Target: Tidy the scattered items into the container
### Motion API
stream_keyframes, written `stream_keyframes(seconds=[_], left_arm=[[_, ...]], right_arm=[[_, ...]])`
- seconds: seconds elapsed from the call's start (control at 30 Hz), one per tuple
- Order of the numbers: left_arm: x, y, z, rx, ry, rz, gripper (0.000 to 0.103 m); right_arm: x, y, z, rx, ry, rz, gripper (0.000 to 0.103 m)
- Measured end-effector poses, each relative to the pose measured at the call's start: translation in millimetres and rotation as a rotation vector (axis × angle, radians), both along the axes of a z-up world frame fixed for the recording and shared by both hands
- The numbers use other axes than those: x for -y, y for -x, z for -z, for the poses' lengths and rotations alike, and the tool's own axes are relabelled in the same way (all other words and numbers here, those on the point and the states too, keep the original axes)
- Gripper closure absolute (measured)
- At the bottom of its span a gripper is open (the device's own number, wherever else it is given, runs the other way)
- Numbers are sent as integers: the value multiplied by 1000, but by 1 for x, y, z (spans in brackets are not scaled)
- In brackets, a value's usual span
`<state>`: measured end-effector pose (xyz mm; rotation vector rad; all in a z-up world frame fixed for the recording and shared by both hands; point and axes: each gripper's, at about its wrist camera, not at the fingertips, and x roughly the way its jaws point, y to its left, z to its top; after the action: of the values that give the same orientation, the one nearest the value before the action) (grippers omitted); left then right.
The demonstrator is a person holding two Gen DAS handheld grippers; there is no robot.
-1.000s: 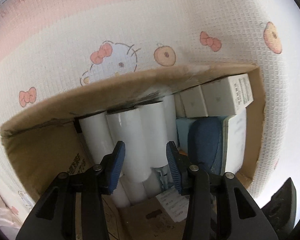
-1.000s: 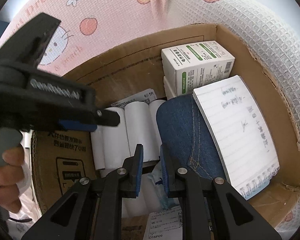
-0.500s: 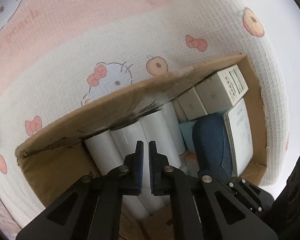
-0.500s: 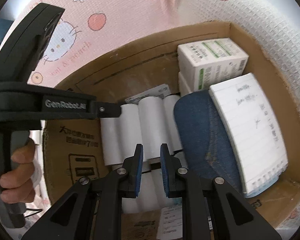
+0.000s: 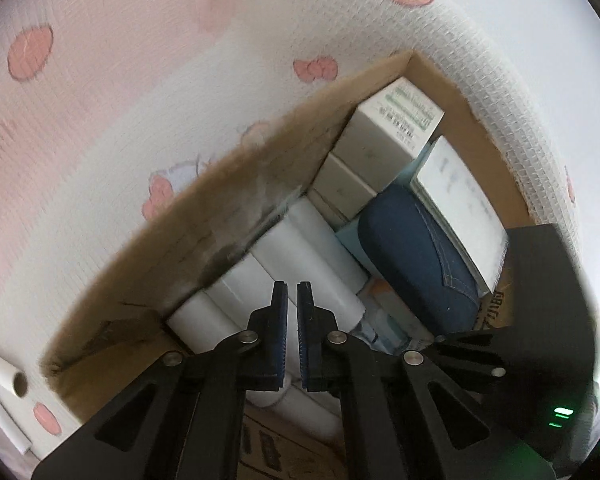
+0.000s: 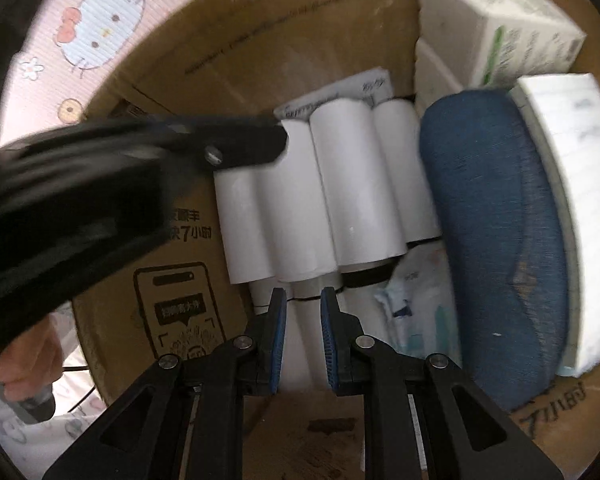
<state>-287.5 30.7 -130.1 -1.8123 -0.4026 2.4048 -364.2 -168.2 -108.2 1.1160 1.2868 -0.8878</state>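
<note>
A cardboard box (image 5: 188,236) (image 6: 188,80) holds several white paper rolls (image 5: 300,248) (image 6: 352,184), a blue denim case (image 5: 420,256) (image 6: 496,220), a lined notepad (image 5: 460,200) (image 6: 580,184) and white cartons (image 5: 392,124) (image 6: 492,28). My left gripper (image 5: 292,292) is shut and empty above the rolls. My right gripper (image 6: 303,300) hovers over the rolls at the box's near side, jaws nearly closed with a narrow gap, holding nothing. The left gripper (image 6: 240,148) shows in the right wrist view, over the rolls.
The box sits on a pink and white Hello Kitty quilt (image 5: 100,120) (image 6: 96,28). One loose white roll (image 5: 4,372) lies on the quilt left of the box. A plastic packet (image 6: 416,300) lies among the items.
The left gripper closed from open a second ago and swung left, tilting. The right gripper moved closer into the box and its jaws parted slightly.
</note>
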Motion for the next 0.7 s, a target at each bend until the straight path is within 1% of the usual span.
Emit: stream_keyframes(seconds=[0.1, 0.17, 0.27, 0.37, 0.47, 0.57, 0.7], left_arm=[[7, -4, -15, -81, 92, -5, 98], [10, -5, -22, -108, 126, -7, 98], [19, -5, -25, -107, 90, 3, 98], [25, -4, -26, -99, 76, 1, 98], [22, -1, -19, -77, 52, 1, 98], [21, -2, -15, -60, 41, 14, 98], [15, 0, -8, -35, 14, 33, 98]], right_arm=[[2, -6, 6, -12, -11, -4, 89], [4, -10, 6, -31, 6, -12, 89], [9, -12, 7, -32, 33, 4, 89], [16, -10, 6, -20, 61, 35, 89], [15, -8, 4, -7, 50, 51, 89], [6, -8, -3, -5, 33, 33, 89], [-4, -12, -3, -47, 19, -18, 89]])
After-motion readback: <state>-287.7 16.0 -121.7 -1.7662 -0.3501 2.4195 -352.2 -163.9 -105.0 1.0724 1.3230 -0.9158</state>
